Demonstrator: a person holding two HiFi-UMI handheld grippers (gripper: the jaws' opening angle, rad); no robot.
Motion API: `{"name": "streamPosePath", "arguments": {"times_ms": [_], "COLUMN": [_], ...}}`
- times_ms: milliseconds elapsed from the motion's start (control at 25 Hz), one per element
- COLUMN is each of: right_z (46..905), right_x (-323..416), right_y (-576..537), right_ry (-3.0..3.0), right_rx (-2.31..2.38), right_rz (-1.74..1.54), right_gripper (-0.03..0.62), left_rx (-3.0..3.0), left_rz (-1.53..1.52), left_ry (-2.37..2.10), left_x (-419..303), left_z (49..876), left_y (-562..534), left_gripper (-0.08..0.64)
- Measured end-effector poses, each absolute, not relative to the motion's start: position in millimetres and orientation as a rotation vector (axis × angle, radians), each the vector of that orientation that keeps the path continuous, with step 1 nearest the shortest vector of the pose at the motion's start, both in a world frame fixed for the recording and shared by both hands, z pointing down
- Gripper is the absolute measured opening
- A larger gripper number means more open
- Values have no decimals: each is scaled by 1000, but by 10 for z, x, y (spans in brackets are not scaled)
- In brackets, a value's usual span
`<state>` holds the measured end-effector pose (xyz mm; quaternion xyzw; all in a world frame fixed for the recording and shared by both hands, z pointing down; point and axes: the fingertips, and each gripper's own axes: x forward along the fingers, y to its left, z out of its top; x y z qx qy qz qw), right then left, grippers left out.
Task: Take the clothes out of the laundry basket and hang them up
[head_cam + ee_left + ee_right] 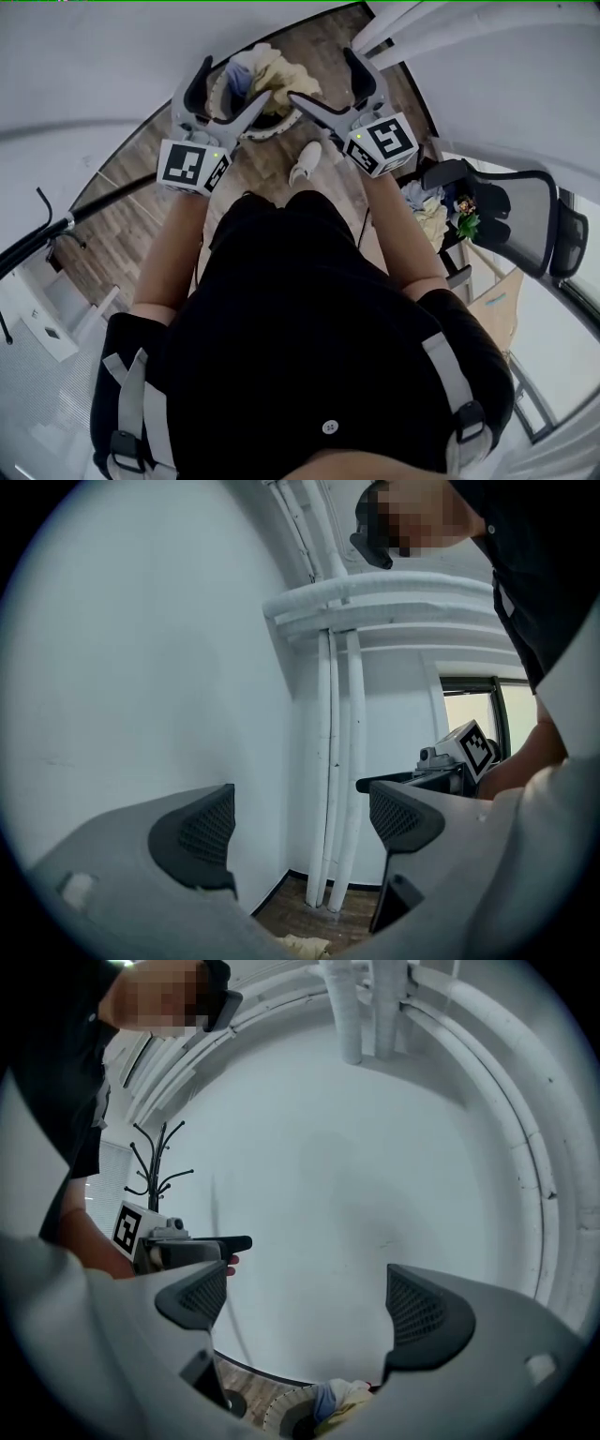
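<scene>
Office-like room, mesh office chair, coat stand, wood floor

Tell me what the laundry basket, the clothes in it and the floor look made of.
Laundry basket: looks like white fabric or soft plastic, rim pleated; unclear which.
Clothes: soft cloth, cream and pale blue, crumpled.
Floor: wood or wood-look planks, brown, matte, seams visible.
</scene>
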<state>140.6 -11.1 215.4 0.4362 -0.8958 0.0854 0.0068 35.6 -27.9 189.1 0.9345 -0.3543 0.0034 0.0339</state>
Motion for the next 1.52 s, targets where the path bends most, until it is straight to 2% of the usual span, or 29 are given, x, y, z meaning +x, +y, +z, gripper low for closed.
{"name": "streamPosePath", "arguments": {"times_ms": [240, 640, 1080, 1520], "right_z": [2569, 3600, 5470, 7255], "right_x": [1779, 2100, 2317, 2605], "right_y": [-664, -1389, -1703, -1606], "right_ry": [-2795, -2633, -2368, -2080], "right_rx": [1306, 1441, 1726, 1956], "right_rz": [360, 536, 810, 1133], "right_gripper": [515, 497, 472, 468], "left_rx": [2853, 2789, 2685, 2520], "left_rz": [83, 245, 471, 693], "left_ry": [-1109, -1016, -819, -785], "left_x": [816, 1037, 1359, 1455], "left_z": [2178, 3385, 5365, 7153], "left_y": [-812, -1798, -2402, -2488], "left_gripper": [449, 449, 449, 449]}}
